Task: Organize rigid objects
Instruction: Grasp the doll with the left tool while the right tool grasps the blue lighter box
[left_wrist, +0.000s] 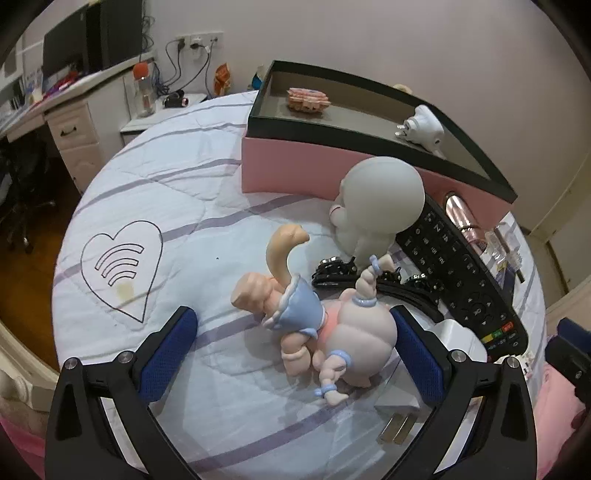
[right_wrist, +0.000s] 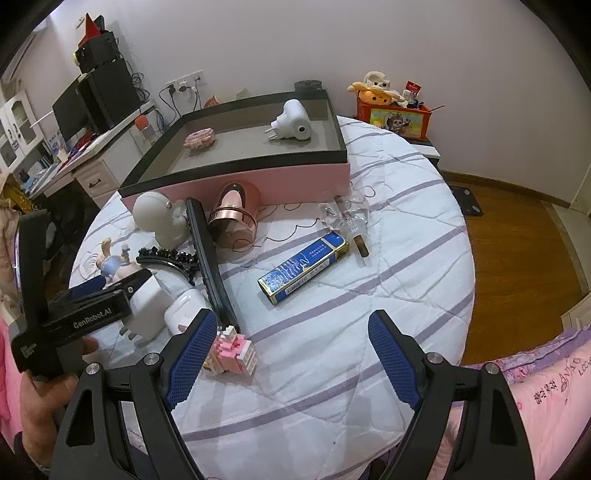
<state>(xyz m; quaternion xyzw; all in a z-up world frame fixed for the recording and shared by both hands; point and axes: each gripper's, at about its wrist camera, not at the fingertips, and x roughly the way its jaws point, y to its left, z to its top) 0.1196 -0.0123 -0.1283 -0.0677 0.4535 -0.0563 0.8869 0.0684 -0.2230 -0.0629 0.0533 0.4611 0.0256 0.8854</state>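
A pink box with a black rim (left_wrist: 369, 88) (right_wrist: 258, 181) stands at the back of the bed; inside lie a pink block toy (left_wrist: 307, 99) (right_wrist: 199, 139) and a white plug (left_wrist: 421, 129) (right_wrist: 291, 122). My left gripper (left_wrist: 295, 343) is open around a lying doll figurine with a blue skirt (left_wrist: 325, 325) (right_wrist: 114, 264), its pads on either side, not touching. My right gripper (right_wrist: 291, 354) is open and empty over the quilt, a pink block toy (right_wrist: 232, 350) beside its left pad.
On the quilt lie a grey round-headed figure (left_wrist: 380, 199) (right_wrist: 159, 218), a black remote (left_wrist: 458, 269) (right_wrist: 208, 254), a black hair clip (left_wrist: 340, 273) (right_wrist: 166, 258), a white charger (left_wrist: 424, 376) (right_wrist: 147, 310), a rose-gold device (right_wrist: 232, 218), a blue box (right_wrist: 303, 269), a glass bottle (right_wrist: 347, 218).
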